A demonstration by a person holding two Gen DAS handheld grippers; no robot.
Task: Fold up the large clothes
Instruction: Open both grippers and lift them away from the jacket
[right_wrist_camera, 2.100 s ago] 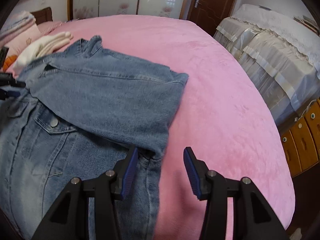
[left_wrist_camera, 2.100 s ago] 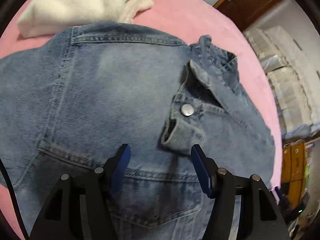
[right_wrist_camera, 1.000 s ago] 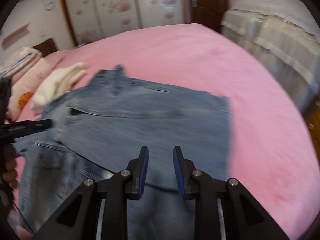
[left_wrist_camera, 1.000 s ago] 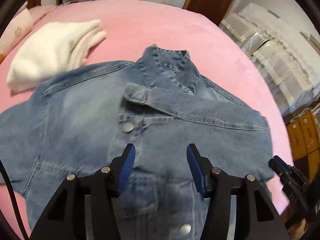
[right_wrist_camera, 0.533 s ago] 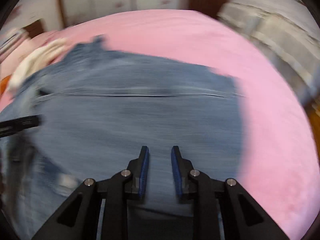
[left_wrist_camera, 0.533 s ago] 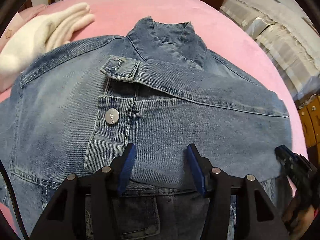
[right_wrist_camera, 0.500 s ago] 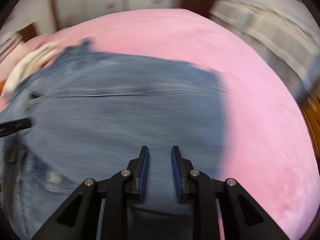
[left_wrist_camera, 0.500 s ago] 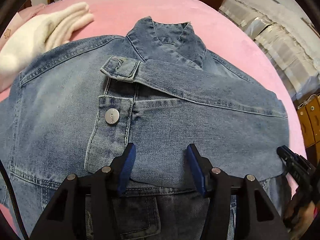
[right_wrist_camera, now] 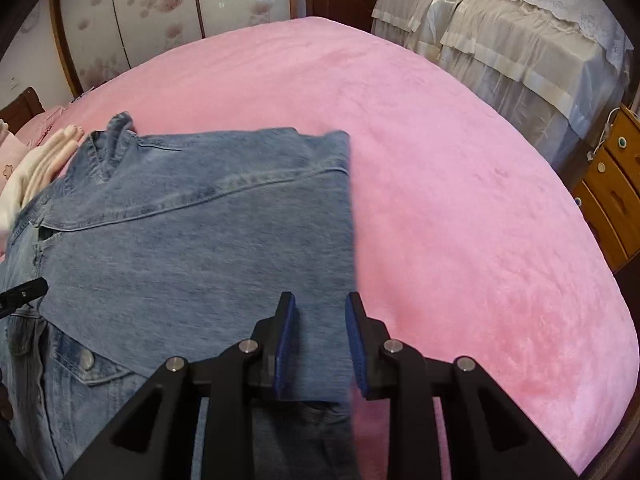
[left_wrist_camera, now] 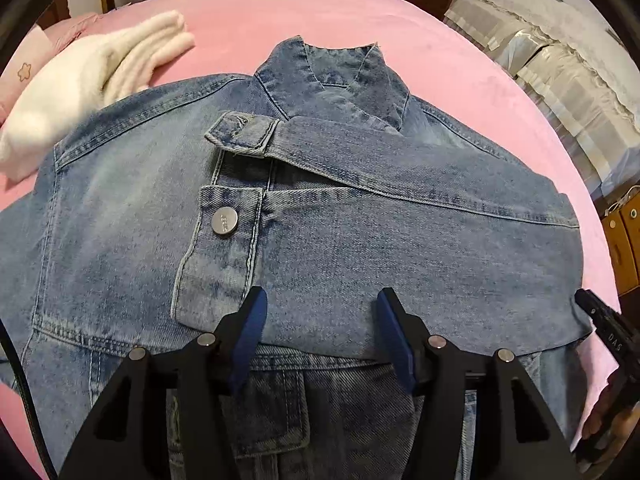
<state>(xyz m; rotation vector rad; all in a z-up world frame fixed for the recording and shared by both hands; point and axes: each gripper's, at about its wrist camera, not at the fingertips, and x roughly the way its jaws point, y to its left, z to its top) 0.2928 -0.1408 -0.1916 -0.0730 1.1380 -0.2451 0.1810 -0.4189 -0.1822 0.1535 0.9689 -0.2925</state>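
A blue denim jacket (left_wrist_camera: 320,208) lies front up on the pink bed (left_wrist_camera: 328,12), collar at the far side. Both sleeves are folded across its chest. My left gripper (left_wrist_camera: 322,304) hovers over the lower edge of the folded sleeve. Its jaws are opening and the pads press on nothing. My right gripper (right_wrist_camera: 320,304) hangs over the jacket (right_wrist_camera: 200,232) at its right edge, jaws narrowly apart and opening, with flat denim showing through the gap. The right gripper (left_wrist_camera: 608,332) also shows at the jacket's right edge in the left wrist view.
A folded white garment (left_wrist_camera: 80,92) lies at the far left beside the collar, next to a pink pillow (left_wrist_camera: 20,80). Bare pink bed (right_wrist_camera: 460,200) spreads to the right of the jacket. Cloth-covered furniture (right_wrist_camera: 500,40) and wooden drawers (right_wrist_camera: 612,184) stand beyond the bed's right edge.
The left gripper has sunk closer to the jacket and its jaws have spread a little. The right gripper has swung from the jacket's middle to its right edge and the view has steadied.
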